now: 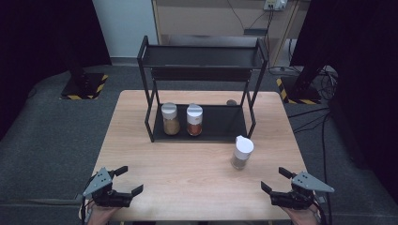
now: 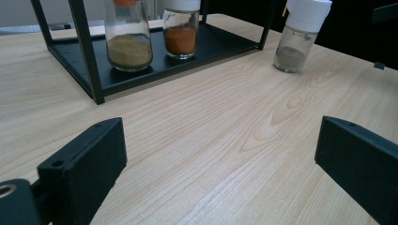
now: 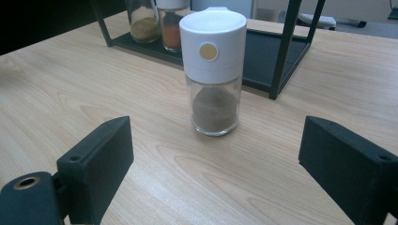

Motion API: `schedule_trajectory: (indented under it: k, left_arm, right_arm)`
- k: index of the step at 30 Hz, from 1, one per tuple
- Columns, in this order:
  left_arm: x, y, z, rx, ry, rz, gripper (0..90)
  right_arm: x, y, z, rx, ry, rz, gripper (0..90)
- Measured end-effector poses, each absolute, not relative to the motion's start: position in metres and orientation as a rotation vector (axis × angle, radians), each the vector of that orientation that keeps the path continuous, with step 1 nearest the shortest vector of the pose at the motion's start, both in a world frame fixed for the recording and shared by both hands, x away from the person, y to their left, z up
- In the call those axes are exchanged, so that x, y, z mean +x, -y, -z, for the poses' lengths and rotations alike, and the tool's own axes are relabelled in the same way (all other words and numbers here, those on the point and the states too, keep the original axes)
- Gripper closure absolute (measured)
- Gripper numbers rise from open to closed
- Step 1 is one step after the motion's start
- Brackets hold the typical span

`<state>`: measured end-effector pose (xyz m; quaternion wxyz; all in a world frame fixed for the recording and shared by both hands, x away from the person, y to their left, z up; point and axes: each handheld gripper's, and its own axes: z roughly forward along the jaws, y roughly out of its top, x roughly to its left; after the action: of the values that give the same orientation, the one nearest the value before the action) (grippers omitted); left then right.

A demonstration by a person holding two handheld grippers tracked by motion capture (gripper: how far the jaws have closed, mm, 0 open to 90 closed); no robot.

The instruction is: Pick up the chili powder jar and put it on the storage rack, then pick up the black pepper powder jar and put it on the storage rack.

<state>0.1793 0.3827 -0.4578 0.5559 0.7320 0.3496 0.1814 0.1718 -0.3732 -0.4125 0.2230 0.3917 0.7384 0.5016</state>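
Note:
A glass spice jar with a white lid and grey-brown powder (image 1: 242,153) (image 3: 214,70) (image 2: 300,35) stands upright on the wooden table (image 1: 197,183), just right of the black two-tier rack (image 1: 202,89). On the rack's lower shelf stand a jar of tan powder (image 1: 170,119) (image 2: 127,35) and a jar of orange-red powder (image 1: 194,120) (image 2: 181,29). My left gripper (image 1: 129,180) (image 2: 220,154) rests open near the table's front left corner. My right gripper (image 1: 276,180) (image 3: 216,154) rests open at the front right, pointing at the white-lidded jar, with nothing between its jaws.
The rack's upper shelf (image 1: 202,57) holds nothing. Bare wood lies between the grippers and the rack. Dark stands with striped bases (image 1: 84,86) sit on the floor behind the table, and cables (image 1: 319,122) trail on the right.

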Motion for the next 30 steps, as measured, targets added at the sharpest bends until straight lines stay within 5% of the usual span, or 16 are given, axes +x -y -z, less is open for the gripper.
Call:
schedule_trajectory:
  k: [30]
  left_arm:
    - [0.1819, -0.3871, 0.4619, 1.703, -0.832, -0.408, 1.5]
  right_arm:
    - [0.1684, 0.3774, 0.4091, 1.12, -1.969, -1.417, 9.6]
